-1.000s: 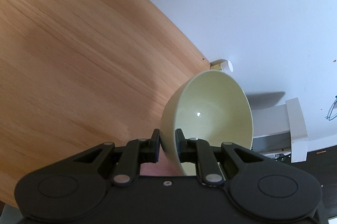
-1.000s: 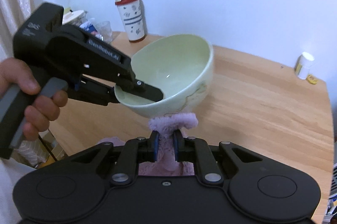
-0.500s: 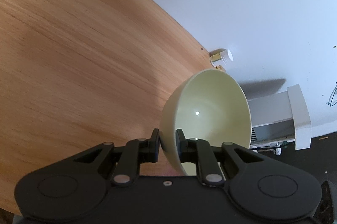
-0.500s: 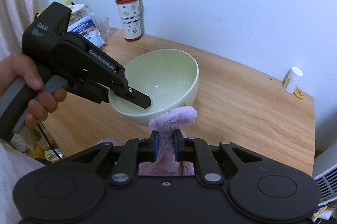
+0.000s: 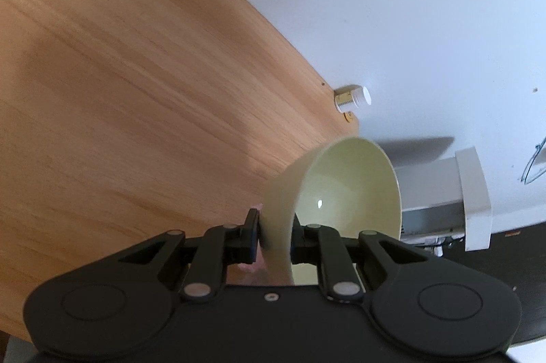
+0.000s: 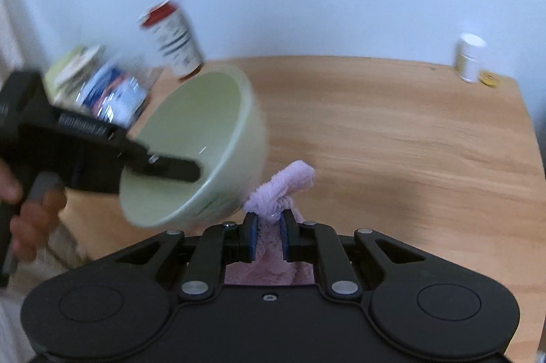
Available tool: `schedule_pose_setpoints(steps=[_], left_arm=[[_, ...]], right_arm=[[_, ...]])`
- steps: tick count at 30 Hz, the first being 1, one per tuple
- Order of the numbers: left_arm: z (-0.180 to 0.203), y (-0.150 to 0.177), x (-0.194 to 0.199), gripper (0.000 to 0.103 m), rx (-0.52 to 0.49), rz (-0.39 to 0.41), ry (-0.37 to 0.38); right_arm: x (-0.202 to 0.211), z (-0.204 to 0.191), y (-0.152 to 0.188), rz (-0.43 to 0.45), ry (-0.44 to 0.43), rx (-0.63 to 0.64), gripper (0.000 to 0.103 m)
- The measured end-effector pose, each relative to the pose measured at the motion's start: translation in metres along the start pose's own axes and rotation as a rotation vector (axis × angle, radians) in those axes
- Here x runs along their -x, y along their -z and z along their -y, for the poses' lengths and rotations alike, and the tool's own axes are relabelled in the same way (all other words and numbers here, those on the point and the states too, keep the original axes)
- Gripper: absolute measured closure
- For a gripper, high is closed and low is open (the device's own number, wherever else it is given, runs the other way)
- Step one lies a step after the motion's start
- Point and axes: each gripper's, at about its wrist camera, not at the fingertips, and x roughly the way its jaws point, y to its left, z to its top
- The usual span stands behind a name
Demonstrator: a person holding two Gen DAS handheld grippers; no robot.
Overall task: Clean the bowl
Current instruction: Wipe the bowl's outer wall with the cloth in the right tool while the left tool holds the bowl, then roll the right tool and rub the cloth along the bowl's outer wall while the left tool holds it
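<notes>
Right wrist view shows our left gripper (image 6: 177, 170) clamped on the rim of the pale green ceramic bowl (image 6: 204, 138), tilting it at left of frame for wiping; our right gripper (image 6: 268, 235) pinches the fluffy lilac cloth (image 6: 283, 185) against its outer wall.

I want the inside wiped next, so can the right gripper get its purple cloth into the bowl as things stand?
Probably yes. The left gripper holds the bowl by its rim, tilted, mouth open. The cloth in the right gripper sits beside the outer wall; only the left finger inside takes room.
</notes>
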Motion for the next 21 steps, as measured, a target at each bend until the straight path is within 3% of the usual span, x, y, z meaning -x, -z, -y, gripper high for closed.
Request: schedule_pose_setpoints(steps=[6, 8, 17, 21], left_arm=[[-0.005, 0.006, -0.006, 0.089, 0.032, -0.018, 0.000], [-0.007, 0.007, -0.010, 0.089, 0.048, -0.026, -0.001], [-0.013, 0.006, -0.017, 0.089, 0.102, 0.000, -0.008], [-0.014, 0.007, -0.017, 0.089, 0.085, 0.001, -0.032]], right_arm=[[0.020, 0.039, -0.007, 0.115, -0.055, -0.305, 0.088], [0.021, 0.056, -0.002, 0.144, -0.137, -0.470, 0.088], [-0.004, 0.085, 0.046, 0.158, -0.444, -1.003, 0.088], [-0.017, 0.086, 0.059, 0.159, -0.490, -1.112, 0.089]])
